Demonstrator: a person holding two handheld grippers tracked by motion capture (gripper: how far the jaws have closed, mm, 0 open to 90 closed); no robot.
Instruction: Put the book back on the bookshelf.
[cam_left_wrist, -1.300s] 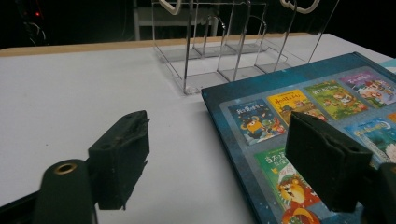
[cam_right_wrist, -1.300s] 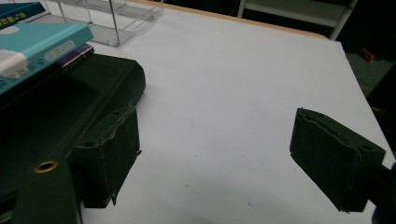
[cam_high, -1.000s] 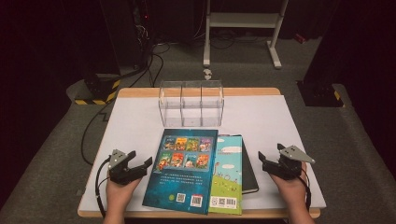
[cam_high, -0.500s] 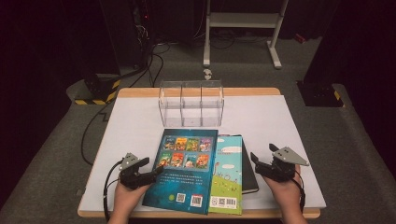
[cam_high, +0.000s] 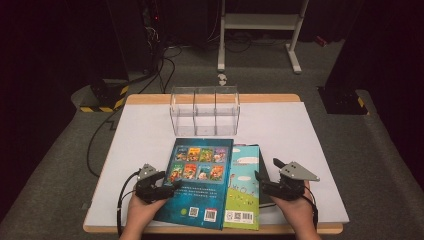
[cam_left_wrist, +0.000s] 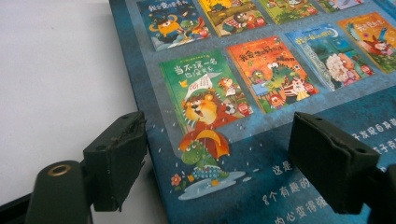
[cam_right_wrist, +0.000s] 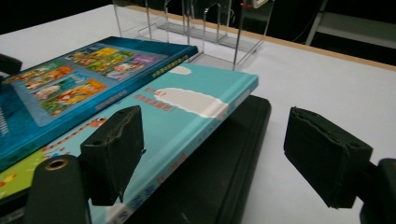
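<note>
- Since the earlier frames the left gripper (cam_high: 170, 186) had slid inward from the bare white table (cam_high: 140, 135) to the left edge of the dark blue book (cam_high: 200, 182); its jaws, just opening a little further, stood wide, one over the table and one over the cover, pressing on nothing.
- The right gripper (cam_high: 260, 181) had likewise closed in on the stack from the right, jaws wide, at the edge of the light blue book (cam_high: 244, 190) and the black book (cam_right_wrist: 219, 172) beneath it.
- The stack had not shifted: it lay by the table's near edge, in front of the clear rack (cam_high: 205, 110).
</note>
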